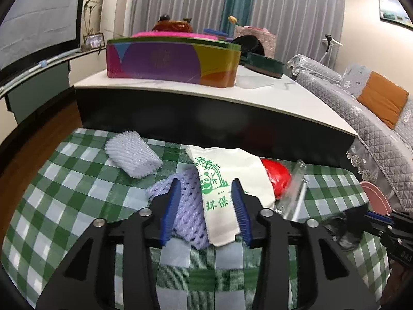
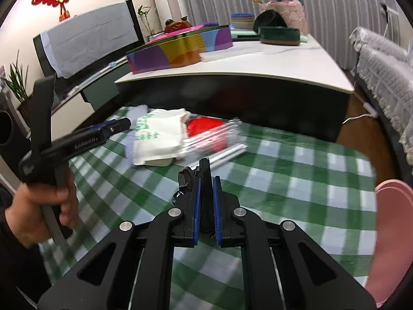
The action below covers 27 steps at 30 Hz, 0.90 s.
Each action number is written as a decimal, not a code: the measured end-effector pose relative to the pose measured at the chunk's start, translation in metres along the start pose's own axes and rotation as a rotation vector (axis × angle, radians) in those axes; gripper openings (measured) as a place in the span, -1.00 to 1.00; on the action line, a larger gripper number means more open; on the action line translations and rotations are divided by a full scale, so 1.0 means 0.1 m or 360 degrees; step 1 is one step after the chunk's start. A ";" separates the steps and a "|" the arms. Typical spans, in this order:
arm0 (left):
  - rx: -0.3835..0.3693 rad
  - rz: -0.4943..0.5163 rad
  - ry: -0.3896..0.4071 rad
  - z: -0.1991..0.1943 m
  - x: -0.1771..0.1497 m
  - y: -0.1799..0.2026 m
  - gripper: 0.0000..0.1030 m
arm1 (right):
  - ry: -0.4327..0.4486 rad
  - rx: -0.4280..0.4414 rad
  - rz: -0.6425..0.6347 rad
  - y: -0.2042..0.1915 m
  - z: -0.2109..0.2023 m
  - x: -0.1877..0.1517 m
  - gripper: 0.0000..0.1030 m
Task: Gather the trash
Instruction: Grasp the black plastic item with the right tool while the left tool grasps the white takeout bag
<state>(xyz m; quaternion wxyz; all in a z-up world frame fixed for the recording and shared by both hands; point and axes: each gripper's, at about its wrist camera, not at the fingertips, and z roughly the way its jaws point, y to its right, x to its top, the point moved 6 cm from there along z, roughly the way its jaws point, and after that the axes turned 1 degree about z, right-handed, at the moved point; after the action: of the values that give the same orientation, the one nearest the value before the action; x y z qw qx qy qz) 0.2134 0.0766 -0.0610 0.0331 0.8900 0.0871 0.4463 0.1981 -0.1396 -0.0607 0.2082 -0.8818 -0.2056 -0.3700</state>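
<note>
The trash lies in a heap on the green-checked tabletop (image 1: 77,193), toward its far edge. Uppermost is a white panda-print bag (image 1: 227,180), its long axis running from far to near, almost in line with my left claw (image 1: 206,201). Under its left edge lies a lilac foam net (image 1: 189,206); a white foam net (image 1: 133,153) sits apart at far left. A red item (image 1: 277,175) and a clear plastic wrapper (image 1: 294,188) adjoin the bag on the right.

My left claw stands about half open. Its blue pads (image 1: 170,206) straddle the near end of the bag and the lilac net without pressing on either. Nothing is gripped.

My right claw (image 2: 206,188) is closed on a crumpled piece of black plastic film (image 2: 187,180), which bulges out at its left. It hovers nearer than the heap and to its right.

Finding: the left claw is the nearer one, already aligned over the bag. The bag's long axis lies along the claw, so the pads would close across its narrow width. In my judgement, closing there may take the lilac net with the bag.
</note>
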 end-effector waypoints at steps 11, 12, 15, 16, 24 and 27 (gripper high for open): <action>-0.0112 -0.0154 -0.0119 0.44 -0.08 -0.02 0.01 | 0.0016 -0.0062 0.0052 0.25 -0.08 -0.04 -0.81; -0.0127 -0.0157 -0.0125 0.46 -0.08 -0.01 0.00 | 0.0023 -0.0068 0.0052 0.26 -0.10 -0.03 -0.81; -0.0172 -0.0134 -0.0140 0.47 -0.09 0.07 -0.34 | 0.0044 -0.0081 0.0051 0.28 -0.15 -0.02 -0.81; -0.0167 -0.0104 -0.0134 0.45 -0.08 0.11 -0.45 | 0.0051 -0.0088 0.0052 0.29 -0.17 -0.02 -0.81; -0.0243 0.0002 -0.0090 0.18 0.01 0.39 -0.79 | 0.0100 -0.0145 0.0070 0.40 -0.29 0.03 -0.81; -0.0273 0.0079 -0.0061 0.00 0.03 0.53 -0.90 | 0.0128 -0.0169 0.0062 0.40 -0.37 0.06 -0.81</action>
<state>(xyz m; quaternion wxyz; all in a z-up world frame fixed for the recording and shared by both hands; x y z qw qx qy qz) 0.2224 0.0253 -0.0515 0.0998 0.8942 0.0258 0.4356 0.2019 -0.1905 -0.0409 0.1765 -0.8798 -0.1601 -0.4114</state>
